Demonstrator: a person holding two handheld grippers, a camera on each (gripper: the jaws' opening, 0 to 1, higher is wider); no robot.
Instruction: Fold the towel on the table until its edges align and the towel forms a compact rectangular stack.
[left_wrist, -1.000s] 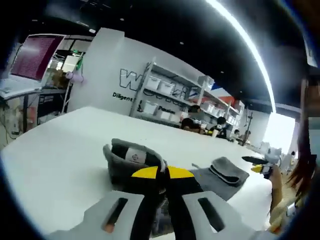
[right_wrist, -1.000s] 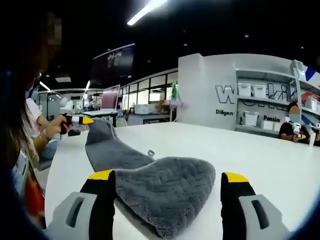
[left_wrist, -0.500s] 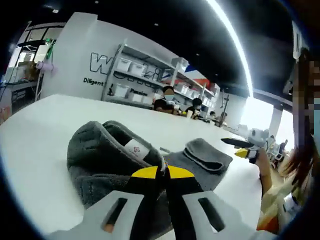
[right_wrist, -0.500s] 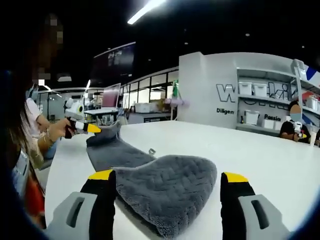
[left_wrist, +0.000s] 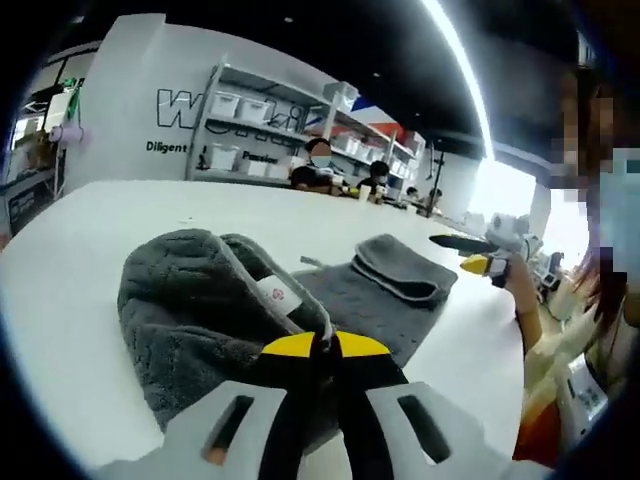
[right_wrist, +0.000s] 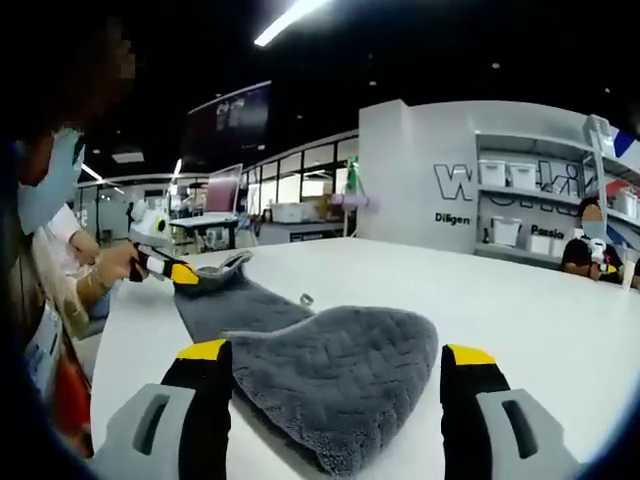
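White surface in an open workshop: my left tongs are clenched on the grey towel, right tongs released astride its far fold, so a crooked drag risks misaligned edges.

Dark ceiling, light strip; white lettered wall; shelving, probably bins.
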